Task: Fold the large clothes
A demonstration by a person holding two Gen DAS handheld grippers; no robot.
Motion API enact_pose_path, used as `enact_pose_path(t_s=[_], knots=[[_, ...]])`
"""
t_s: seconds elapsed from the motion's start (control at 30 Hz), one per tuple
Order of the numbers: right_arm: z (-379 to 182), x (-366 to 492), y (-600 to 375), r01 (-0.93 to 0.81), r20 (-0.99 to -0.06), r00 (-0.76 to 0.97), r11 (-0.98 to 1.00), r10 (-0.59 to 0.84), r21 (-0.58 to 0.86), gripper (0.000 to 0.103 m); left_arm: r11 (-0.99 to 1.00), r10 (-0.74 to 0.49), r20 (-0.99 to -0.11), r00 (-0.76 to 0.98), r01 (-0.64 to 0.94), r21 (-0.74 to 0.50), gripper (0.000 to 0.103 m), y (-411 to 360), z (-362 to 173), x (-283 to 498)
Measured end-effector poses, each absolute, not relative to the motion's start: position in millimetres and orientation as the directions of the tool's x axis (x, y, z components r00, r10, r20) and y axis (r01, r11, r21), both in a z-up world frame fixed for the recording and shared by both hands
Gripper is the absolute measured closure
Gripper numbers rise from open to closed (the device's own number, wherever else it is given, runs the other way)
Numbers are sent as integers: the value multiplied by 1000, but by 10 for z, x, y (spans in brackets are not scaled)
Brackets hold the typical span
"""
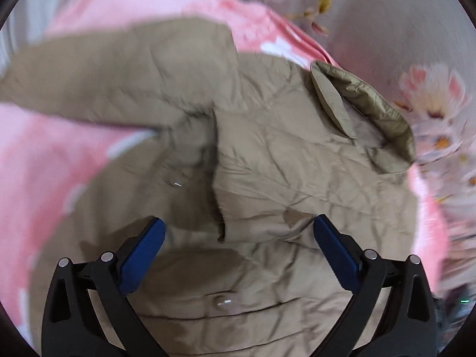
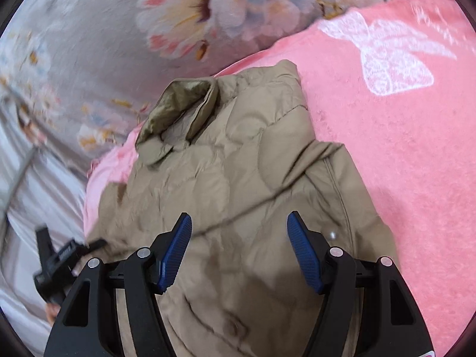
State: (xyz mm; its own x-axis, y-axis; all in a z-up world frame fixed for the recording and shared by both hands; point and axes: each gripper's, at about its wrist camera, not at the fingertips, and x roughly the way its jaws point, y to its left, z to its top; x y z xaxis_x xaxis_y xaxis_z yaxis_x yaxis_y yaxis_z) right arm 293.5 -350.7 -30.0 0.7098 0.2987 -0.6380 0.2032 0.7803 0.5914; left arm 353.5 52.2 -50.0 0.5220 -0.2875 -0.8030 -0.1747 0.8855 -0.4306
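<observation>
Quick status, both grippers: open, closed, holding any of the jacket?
Left gripper: open, empty, above the tan jacket.
Right gripper: open, empty, above the jacket.

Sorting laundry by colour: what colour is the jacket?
Tan jacket, olive collar lining; clearest in the right wrist view.

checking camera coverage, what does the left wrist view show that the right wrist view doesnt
Only the left wrist view: the sleeve stretched out to the side, and the overlapping front edge.

Only the right wrist view: the white butterfly print on the blanket, and the left gripper at the jacket's edge.

Both: the tan quilted jacket, its collar, the pink blanket, the floral sheet, and each view's own open gripper, with the right gripper over the jacket.
</observation>
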Motion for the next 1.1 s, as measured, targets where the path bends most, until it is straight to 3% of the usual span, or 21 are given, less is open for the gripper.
enact_pose_path(t_s=[0.1, 0.17, 0.2, 0.23, 0.27, 0.3, 0.33, 0.5, 0.6, 0.67, 0.77, 0.87, 0.9, 0.93, 1.0, 1.1], knots=[[-319, 3081, -3587, 251, -641, 714, 752, 281, 609, 37, 865, -346, -772, 534, -138, -483, 9, 465, -547, 3631], [-368, 3183, -3665, 295, -645, 716, 721, 267, 626, 37, 864, -365, -766, 528, -114, -490, 22, 394, -528, 3705], [-409, 3249, -3704, 316, -648, 714, 704, 266, 636, 43, 867, -366, -767, 527, -106, -486, 41, 363, -527, 3725], [-436, 3290, -3731, 328, -650, 713, 694, 262, 640, 51, 874, -366, -770, 523, -92, -478, 53, 314, -508, 3765], [-455, 3332, -3754, 342, -657, 710, 690, 256, 638, 70, 879, -364, -771, 523, -81, -470, 60, 324, -495, 3810], [-458, 3390, -3767, 362, -676, 699, 700, 234, 616, 93, 883, -362, -768, 529, -69, -464, 78, 314, -468, 3835], [-425, 3407, -3778, 367, -682, 700, 714, 211, 597, 94, 890, -353, -765, 539, -58, -452, 97, 307, -421, 3848], [26, 3259, -3726, 260, -586, 802, 816, 116, 517, 98, 913, -312, -726, 612, -18, -407, 97, 404, -264, 3733], [-184, 3377, -3619, 291, -687, 723, 871, 70, 395, 98, 954, -235, -790, 566, -21, -299, 97, 280, -587, 3771], [-368, 3410, -3588, 307, -734, 676, 884, 59, 354, 98, 964, -209, -789, 578, -15, -267, 96, 233, -718, 3741], [-446, 3444, -3614, 322, -758, 650, 882, 58, 344, 99, 981, -154, -791, 593, -2, -192, 96, 151, -696, 3695], [-396, 3407, -3554, 317, -783, 622, 904, 30, 287, 91, 987, -133, -786, 604, 12, -158, 93, 194, -595, 3607], [-324, 3328, -3526, 313, -785, 619, 915, 6, 254, 84, 989, -126, -781, 612, 16, -148, 87, 244, -541, 3558], [-262, 3239, -3495, 312, -786, 618, 924, -21, 220, 82, 993, -103, -775, 624, 16, -119, 77, 305, -463, 3487], [-111, 3070, -3433, 301, -766, 638, 941, -80, 153, 81, 998, -59, -747, 662, 17, -64, 69, 388, -310, 3370], [170, 2888, -3242, 247, -712, 698, 959, -77, 139, 80, 1000, -17, -694, 720, 0, -24, 69, 428, -7, 3266]])
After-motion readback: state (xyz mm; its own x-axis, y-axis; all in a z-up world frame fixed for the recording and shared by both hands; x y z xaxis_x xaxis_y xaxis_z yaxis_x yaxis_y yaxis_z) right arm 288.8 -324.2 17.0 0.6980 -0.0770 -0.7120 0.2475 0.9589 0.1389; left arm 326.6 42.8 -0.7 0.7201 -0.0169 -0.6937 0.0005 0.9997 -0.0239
